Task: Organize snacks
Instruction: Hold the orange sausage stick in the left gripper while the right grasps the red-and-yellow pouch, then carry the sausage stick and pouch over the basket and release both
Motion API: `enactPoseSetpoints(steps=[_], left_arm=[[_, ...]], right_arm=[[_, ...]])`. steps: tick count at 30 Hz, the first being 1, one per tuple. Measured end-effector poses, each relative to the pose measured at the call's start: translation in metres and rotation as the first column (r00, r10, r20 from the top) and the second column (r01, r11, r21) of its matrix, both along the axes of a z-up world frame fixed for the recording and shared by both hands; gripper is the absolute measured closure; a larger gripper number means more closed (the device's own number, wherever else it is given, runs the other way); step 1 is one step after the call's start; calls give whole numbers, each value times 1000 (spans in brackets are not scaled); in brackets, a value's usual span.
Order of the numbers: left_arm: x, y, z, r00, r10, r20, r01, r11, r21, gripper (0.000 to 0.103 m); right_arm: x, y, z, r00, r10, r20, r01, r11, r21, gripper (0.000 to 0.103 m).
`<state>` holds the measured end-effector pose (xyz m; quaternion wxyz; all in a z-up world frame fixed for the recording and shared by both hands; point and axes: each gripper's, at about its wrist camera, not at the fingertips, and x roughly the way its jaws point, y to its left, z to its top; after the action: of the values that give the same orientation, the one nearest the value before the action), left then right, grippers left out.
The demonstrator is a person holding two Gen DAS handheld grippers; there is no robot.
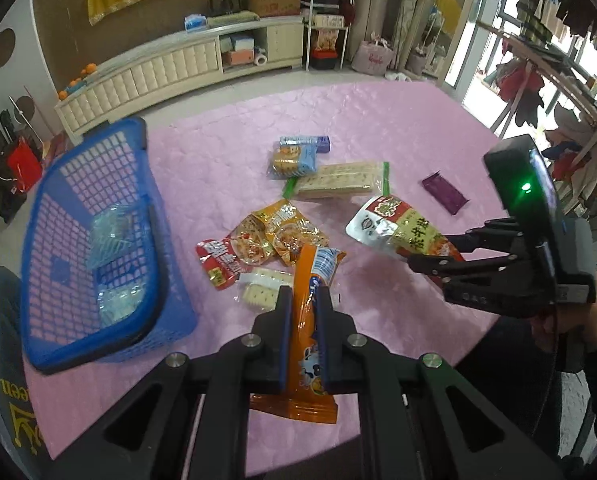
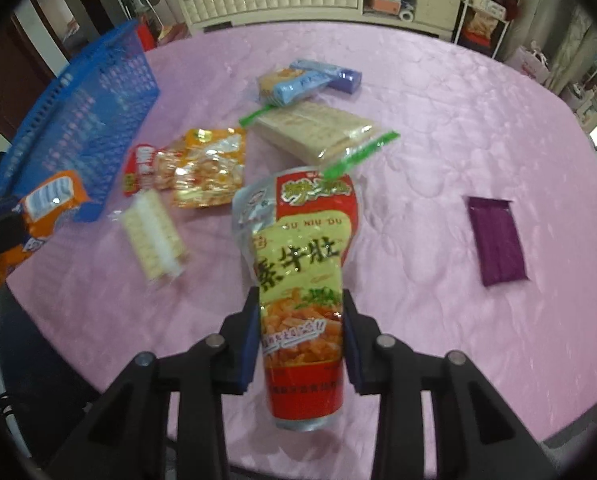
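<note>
Orange packet (image 1: 313,322) clamped in left claw (image 1: 303,300), lifted for blue basket (image 1: 42,200) to its left | red-yellow pouch (image 2: 303,280) gripped by right claw (image 2: 301,308), seemingly clear of pink surface (image 2: 438,140)

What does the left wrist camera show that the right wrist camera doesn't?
Only the left wrist view shows inside the blue basket, where clear packets already lie, and the whole right tool from the side. Only the right wrist view shows the red-and-yellow pouch's full front. Both show the pink tablecloth, the purple packet, the long cracker pack and the orange packet clamped in the left tool.
</note>
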<state>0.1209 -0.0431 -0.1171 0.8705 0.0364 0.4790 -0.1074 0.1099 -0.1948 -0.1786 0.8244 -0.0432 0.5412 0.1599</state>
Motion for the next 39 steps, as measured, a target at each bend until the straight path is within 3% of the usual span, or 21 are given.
enactPoseSetpoints(steps=[11, 18, 28, 39], left_arm=[[-46, 47, 61, 992, 48, 119, -47, 999, -12, 93], [-56, 92, 95, 978, 113, 177, -113, 993, -10, 93], [-49, 153, 119, 954, 219, 203, -213, 976, -55, 93], [-7, 189, 102, 951, 269, 152, -261, 963, -68, 93]], right_arm=[[-43, 55, 109, 975, 93, 199, -97, 995, 10, 63], [-43, 94, 149, 951, 149, 272, -158, 987, 10, 63], [-24, 144, 170, 935, 210, 286, -229, 973, 33, 62], [21, 189, 162, 948, 230, 220, -250, 966, 67, 62]])
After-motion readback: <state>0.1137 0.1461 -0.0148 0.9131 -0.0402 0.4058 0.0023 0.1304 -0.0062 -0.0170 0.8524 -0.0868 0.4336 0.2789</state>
